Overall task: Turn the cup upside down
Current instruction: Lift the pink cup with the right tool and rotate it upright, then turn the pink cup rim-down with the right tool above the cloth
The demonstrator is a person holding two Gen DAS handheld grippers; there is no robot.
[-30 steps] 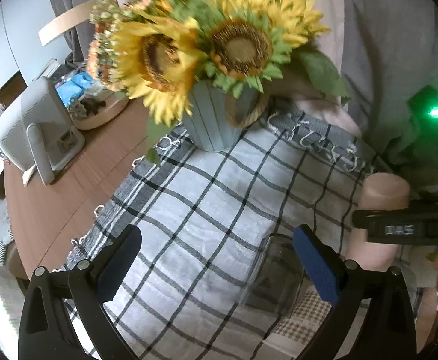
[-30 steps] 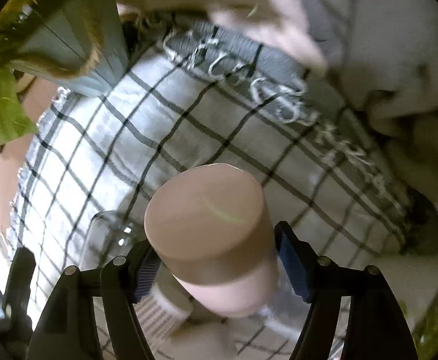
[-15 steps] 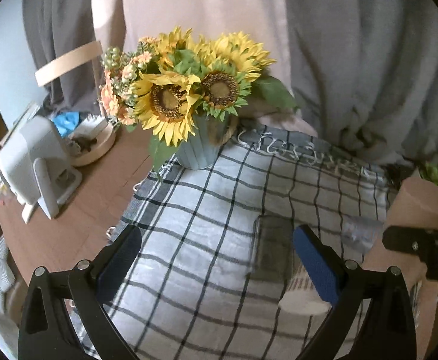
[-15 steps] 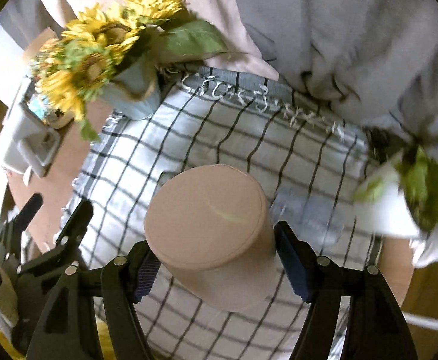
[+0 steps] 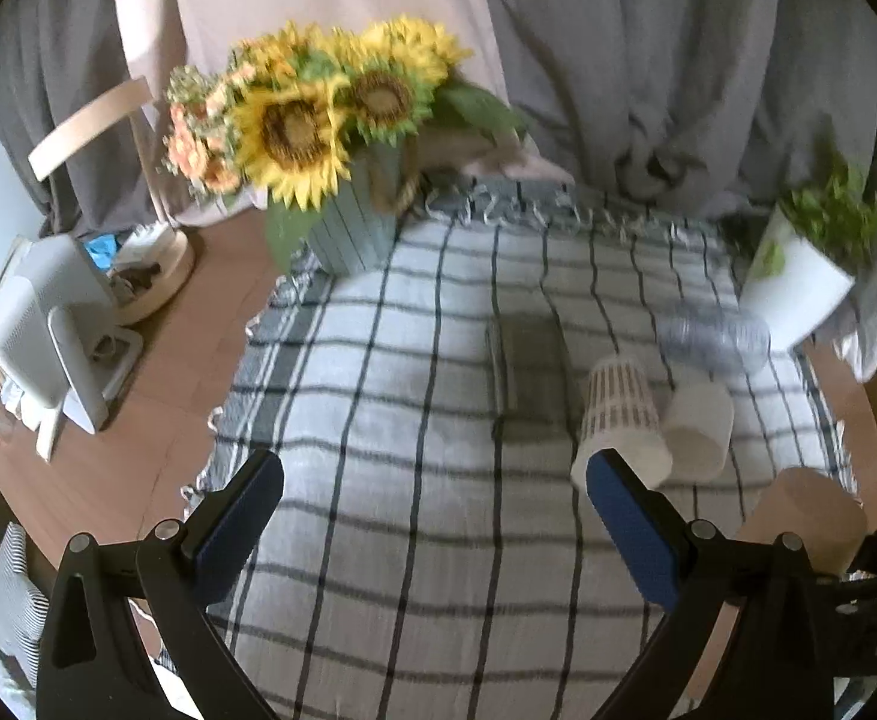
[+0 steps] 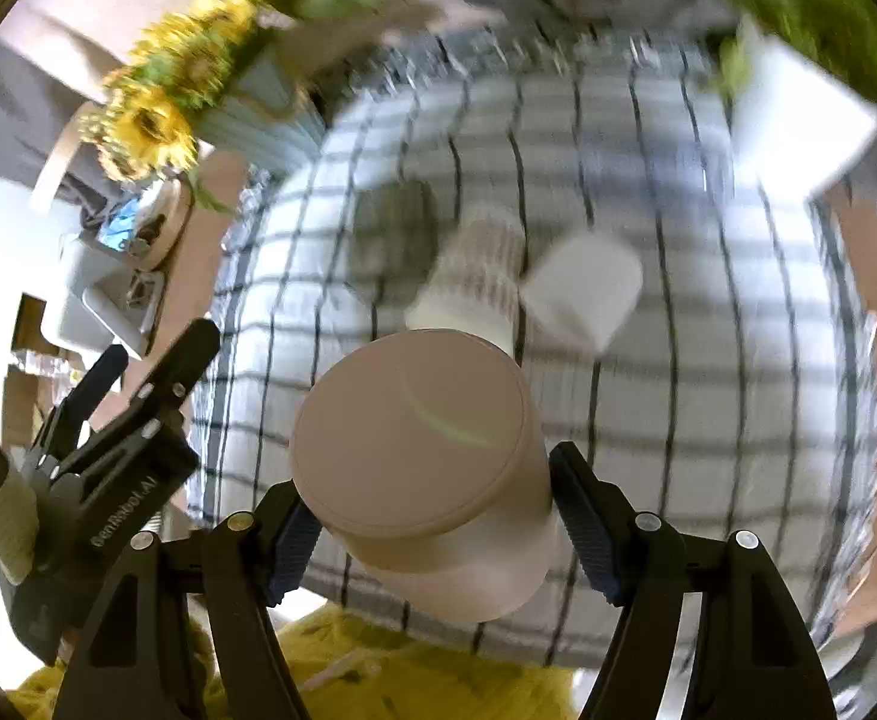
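My right gripper (image 6: 432,516) is shut on a pink cup (image 6: 420,450), held above the checked cloth with its flat closed base toward the camera. The same cup (image 5: 804,516) shows at the lower right of the left wrist view. My left gripper (image 5: 432,516) is open and empty above the cloth's near part; it also shows in the right wrist view (image 6: 156,360). On the cloth lie a patterned white cup (image 5: 618,420), a plain white cup (image 5: 699,426), a clear square glass (image 5: 528,366) and a clear plastic cup (image 5: 714,339).
A sunflower vase (image 5: 354,222) stands at the cloth's far left corner. A white planter with greenery (image 5: 798,282) stands far right. A white device (image 5: 42,324) and a round tray (image 5: 150,276) sit on the wooden table (image 5: 162,396) at left. Grey curtains hang behind.
Both grippers have pulled back and up from the cloth. The right gripper has kept hold of the pink cup. More cups on the cloth have come into view.
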